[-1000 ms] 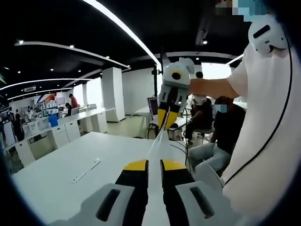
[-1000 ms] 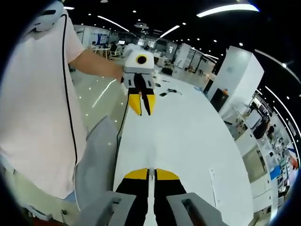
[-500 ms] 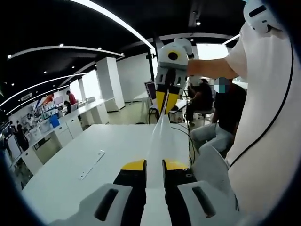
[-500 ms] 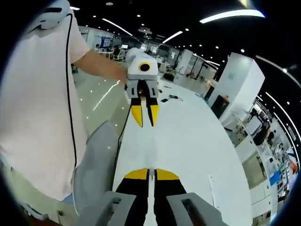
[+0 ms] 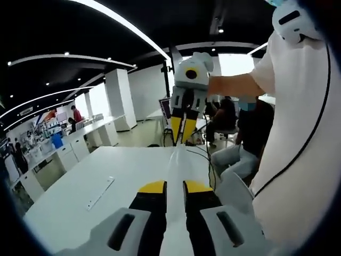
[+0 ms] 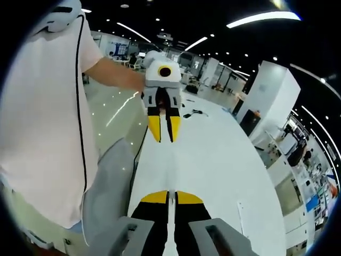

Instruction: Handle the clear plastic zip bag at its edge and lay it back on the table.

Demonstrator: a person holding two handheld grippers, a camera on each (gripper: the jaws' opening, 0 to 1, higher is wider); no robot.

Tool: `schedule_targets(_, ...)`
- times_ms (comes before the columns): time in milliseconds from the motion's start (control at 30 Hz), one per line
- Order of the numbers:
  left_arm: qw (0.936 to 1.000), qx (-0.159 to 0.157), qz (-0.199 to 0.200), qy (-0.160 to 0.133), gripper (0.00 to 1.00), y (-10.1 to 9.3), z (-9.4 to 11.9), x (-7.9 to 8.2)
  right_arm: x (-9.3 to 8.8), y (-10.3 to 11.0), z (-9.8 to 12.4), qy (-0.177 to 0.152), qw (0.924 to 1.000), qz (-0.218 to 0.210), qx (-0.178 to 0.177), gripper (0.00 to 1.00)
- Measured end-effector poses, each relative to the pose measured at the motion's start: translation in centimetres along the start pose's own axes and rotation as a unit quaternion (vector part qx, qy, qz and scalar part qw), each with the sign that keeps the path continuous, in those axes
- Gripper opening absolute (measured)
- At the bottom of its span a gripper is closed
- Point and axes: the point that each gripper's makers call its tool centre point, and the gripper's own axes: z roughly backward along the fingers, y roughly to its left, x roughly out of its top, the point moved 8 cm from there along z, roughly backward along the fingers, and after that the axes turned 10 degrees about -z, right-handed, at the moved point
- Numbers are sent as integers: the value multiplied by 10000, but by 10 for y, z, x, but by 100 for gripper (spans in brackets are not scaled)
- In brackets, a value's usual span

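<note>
In the left gripper view, the left gripper [image 5: 174, 188] rises from the bottom with its yellow-tipped black jaws pressed onto the near edge of the bag [image 5: 176, 165], a clear sheet seen edge-on that runs up and away from the jaws as a thin pale strip. At the strip's far end the right gripper [image 5: 181, 137] hangs tips-down from the person's bare arm [image 5: 234, 84], its jaws closed on the bag's other edge. The bag is held in the air, stretched between the two grippers above the table [image 5: 80, 186]. A long white strip [image 5: 100, 193] lies on the table to the left. A grey chair [image 5: 237, 197] stands just beside the table's right edge, next to the person's pale shirt [image 5: 298, 144]. Seated people [image 5: 234, 128] and desks show far behind. In the right gripper view, the right gripper [image 6: 171, 198] comes up from the bottom, jaws pinched tight on the bag [image 6: 170, 173], which shows as a faint clear band reaching upward over the table [image 6: 224, 160]. The left gripper [image 6: 163, 130] points down at the band's far end, its jaws nearly together on the bag's edge, held by an arm [image 6: 114, 74] from the shirt [image 6: 42, 117] on the left. The chair [image 6: 109, 181] sits between shirt and table. Dark cables [image 6: 192, 113] lie on the table's far part.
</note>
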Motion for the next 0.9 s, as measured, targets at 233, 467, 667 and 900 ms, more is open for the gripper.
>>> schedule_targets(233, 9999, 85, 100, 9, 9, 7, 0, 0, 2, 0, -2, 6, 10000, 73, -46, 0)
schedule_targets(467, 9996, -47, -185, 209, 7, -4, -8, -2, 3, 0, -3, 3, 10000, 60, -39, 0)
schedule_targets(667, 9977, -60, -465, 495, 7, -8, -18, -5, 5, 1, -4, -15, 10000, 47, -21, 0)
schedule_targets(900, 9933, -106, -758, 871, 5, -10, -27, -11, 6, 4, -5, -41, 10000, 19, 10, 0)
